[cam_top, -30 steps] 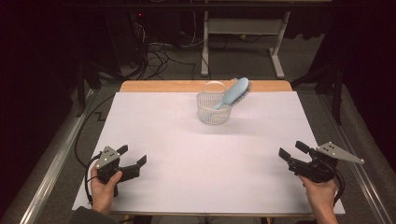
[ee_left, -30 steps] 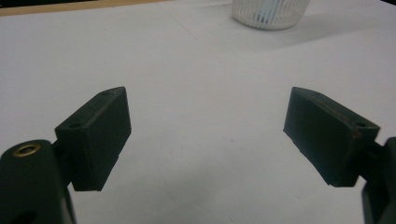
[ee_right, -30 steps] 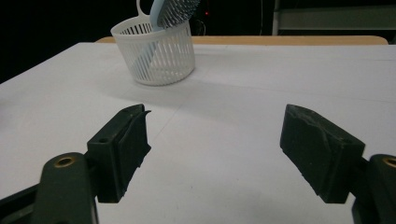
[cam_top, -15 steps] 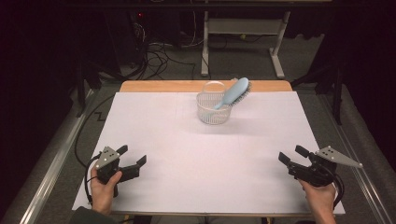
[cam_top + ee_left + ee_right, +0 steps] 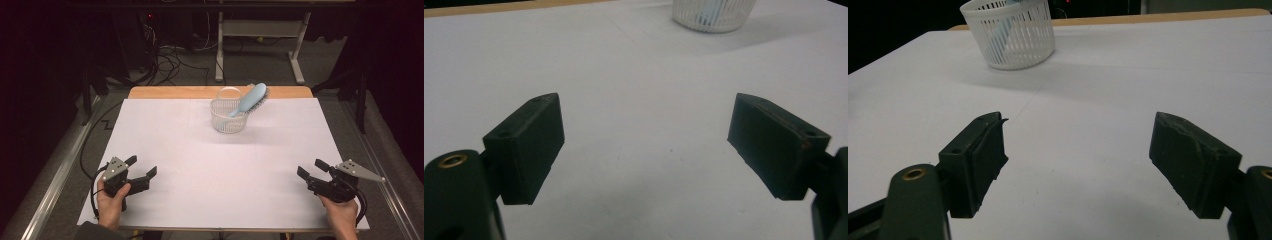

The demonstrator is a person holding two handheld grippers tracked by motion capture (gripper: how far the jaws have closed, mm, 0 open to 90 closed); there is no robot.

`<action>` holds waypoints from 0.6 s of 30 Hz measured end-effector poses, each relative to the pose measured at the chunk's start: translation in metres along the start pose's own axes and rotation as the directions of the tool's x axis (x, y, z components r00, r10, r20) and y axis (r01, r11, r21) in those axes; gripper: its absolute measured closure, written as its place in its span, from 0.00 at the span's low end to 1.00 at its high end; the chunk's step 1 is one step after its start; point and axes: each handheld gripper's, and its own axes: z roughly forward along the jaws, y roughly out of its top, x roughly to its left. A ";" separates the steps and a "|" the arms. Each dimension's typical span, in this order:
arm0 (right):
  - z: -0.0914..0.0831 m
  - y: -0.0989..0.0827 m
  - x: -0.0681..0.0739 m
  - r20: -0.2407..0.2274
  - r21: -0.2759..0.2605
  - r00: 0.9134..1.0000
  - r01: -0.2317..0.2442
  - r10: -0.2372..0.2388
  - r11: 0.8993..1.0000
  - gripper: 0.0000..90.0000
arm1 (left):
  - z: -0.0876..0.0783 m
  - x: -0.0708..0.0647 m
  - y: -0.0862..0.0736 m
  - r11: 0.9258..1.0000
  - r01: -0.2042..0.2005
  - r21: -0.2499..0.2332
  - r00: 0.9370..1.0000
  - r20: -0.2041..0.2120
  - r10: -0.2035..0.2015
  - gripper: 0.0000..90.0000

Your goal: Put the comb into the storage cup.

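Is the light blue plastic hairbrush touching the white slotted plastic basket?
Touching. The high view shows the light blue plastic hairbrush standing handle-down inside the white slotted plastic basket, leaning on its rim.

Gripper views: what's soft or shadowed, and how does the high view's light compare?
Left gripper view: jaws sharp, basket at the top edge slightly soft, faint shadow beside it. Right gripper view: basket casts a soft grey shadow on the table. High view: table evenly lit without glare, surroundings dark, brush a little soft.
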 end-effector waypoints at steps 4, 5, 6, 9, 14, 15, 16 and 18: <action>0.000 -0.003 -0.001 0.002 0.005 1.000 -0.005 0.005 1.000 0.25 | 0.000 0.000 0.000 1.000 -0.001 0.001 1.000 0.000 0.001 0.18; 0.000 -0.003 -0.001 0.004 0.006 1.000 -0.007 0.007 1.000 0.25 | 0.000 0.000 0.000 1.000 -0.001 0.000 1.000 0.000 0.001 0.18; 0.000 -0.004 -0.002 0.005 0.005 1.000 -0.006 0.006 1.000 0.25 | 0.000 0.000 0.000 1.000 -0.001 0.000 1.000 0.000 0.001 0.18; 0.000 -0.005 -0.002 0.005 0.005 1.000 -0.012 0.012 1.000 0.25 | 0.000 0.000 0.000 1.000 -0.001 0.000 1.000 0.000 0.001 0.18; 0.001 -0.009 -0.002 0.006 0.010 1.000 -0.011 0.011 1.000 0.25 | 0.000 0.000 0.000 1.000 -0.001 0.000 1.000 0.000 0.001 0.18; 0.001 -0.009 -0.002 0.006 0.010 1.000 -0.010 0.010 1.000 0.25 | 0.000 0.000 0.000 1.000 -0.001 0.000 1.000 -0.001 0.001 0.18; 0.001 -0.010 -0.002 0.007 0.009 1.000 -0.009 0.009 1.000 0.25 | 0.000 0.000 0.000 1.000 -0.001 -0.001 1.000 -0.001 0.001 0.18; 0.001 -0.011 -0.002 0.002 0.004 1.000 -0.013 0.013 1.000 0.24 | 0.000 0.000 0.000 1.000 -0.001 -0.001 1.000 -0.001 0.001 0.18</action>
